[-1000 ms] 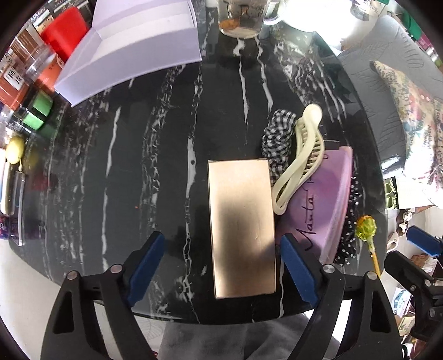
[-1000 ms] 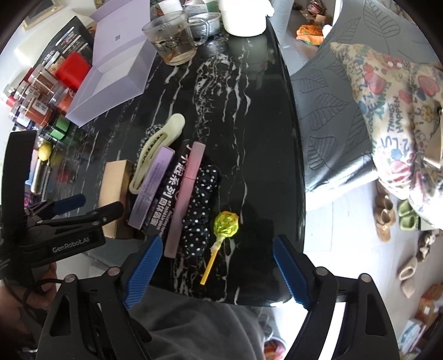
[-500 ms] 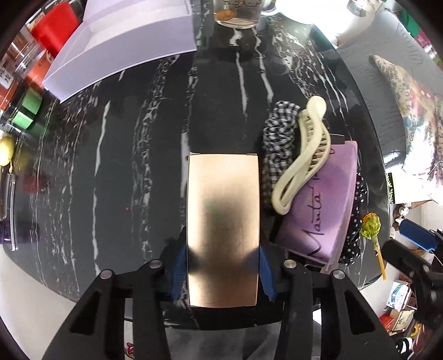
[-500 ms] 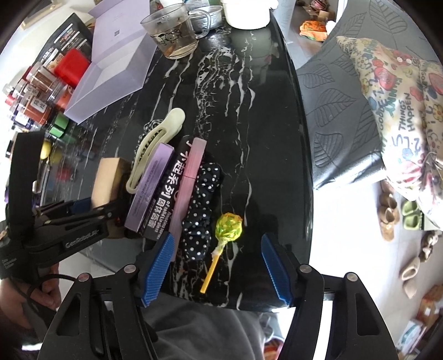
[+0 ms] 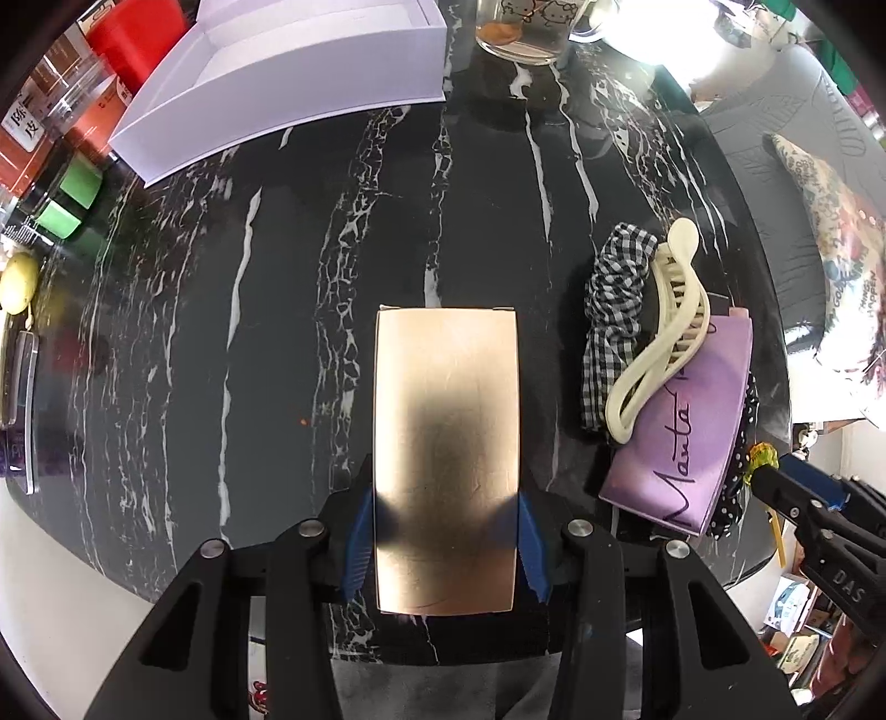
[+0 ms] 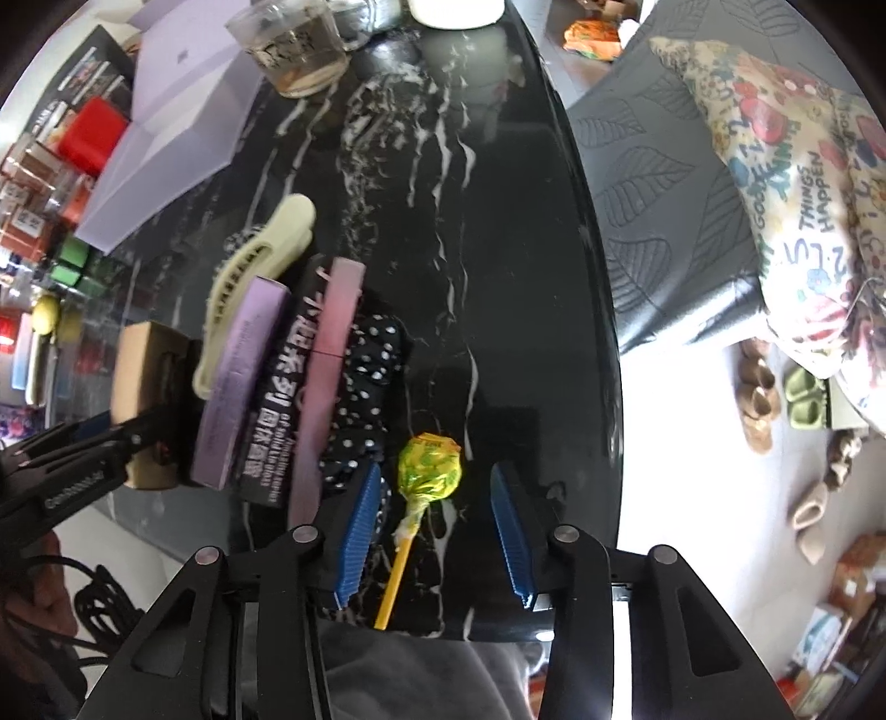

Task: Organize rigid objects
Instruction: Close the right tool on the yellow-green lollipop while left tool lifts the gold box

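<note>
While nothing yet sits in the open lavender box [image 5: 288, 83], the left gripper [image 5: 446, 545] clamps a gold box [image 5: 446, 454] nearer than it; the right gripper [image 6: 437, 531], closing, straddles a lollipop [image 6: 429, 471] untouched. Most sorting remains.

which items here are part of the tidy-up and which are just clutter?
In play:
- gold box, clamped in the left gripper
- lollipop between the closing jaws of the right gripper, not yet pinched
- white lidded box, open
- hair claw
- purple box

Lying about:
- checked scrunchie
- glass mug
- cushion
</note>
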`<state>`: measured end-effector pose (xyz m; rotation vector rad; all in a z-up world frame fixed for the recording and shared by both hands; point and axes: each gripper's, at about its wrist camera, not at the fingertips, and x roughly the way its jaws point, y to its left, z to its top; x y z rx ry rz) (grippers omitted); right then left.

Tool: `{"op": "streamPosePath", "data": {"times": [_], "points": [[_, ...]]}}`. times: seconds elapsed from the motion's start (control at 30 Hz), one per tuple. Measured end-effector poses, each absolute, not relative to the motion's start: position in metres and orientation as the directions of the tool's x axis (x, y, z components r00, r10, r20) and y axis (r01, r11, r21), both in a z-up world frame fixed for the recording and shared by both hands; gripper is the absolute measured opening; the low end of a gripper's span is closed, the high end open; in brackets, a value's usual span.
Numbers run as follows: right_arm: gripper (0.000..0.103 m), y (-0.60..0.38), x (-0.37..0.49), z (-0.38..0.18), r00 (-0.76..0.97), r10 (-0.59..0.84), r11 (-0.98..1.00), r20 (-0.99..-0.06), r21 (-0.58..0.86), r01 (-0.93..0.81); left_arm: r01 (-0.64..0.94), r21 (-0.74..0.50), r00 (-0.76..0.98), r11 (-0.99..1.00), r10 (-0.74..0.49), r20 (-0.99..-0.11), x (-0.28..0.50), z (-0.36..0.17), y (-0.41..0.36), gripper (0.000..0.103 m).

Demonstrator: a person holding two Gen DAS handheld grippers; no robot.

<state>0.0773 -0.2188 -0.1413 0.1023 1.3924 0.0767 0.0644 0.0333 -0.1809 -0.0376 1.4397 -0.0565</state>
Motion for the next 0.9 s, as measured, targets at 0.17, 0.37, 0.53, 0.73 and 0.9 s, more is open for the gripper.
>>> {"op": "streamPosePath", "data": {"times": [0.17,0.37,0.53,0.73,0.9], "points": [[0.024,-0.218,0.078,-0.148,0.162,0.145,0.988,-0.976,0.15,0.023,0.016,-0.059,0.138,0.998,-0.06,-0.989,0.078,-0.18,0.038,0.044],[0.023,-0.213,0.072,-0.132,0.192,0.123,0.992,-0.974,0.128,0.012,0.008,-0.054,0.14,0.998,-0.055,-0.989,0.082,-0.169,0.049,0.044],[0.023,-0.21,0.067,-0.114,0.219,0.122,0.992,-0.968,0.125,0.002,0.002,-0.033,0.189,0.999,-0.032,-0.981,0.073,-0.135,0.057,0.044],[0.023,-0.193,0.066,-0.09,0.264,0.131,0.991,-0.955,0.123,-0.049,-0.026,-0.04,0.228,0.999,-0.034,-0.973,0.063,-0.109,0.065,0.044],[0.023,-0.176,0.064,-0.074,0.289,0.152,0.986,-0.945,0.126,-0.109,-0.074,-0.032,0.266,0.997,-0.011,-0.964,0.056,-0.091,0.078,0.044]]}}
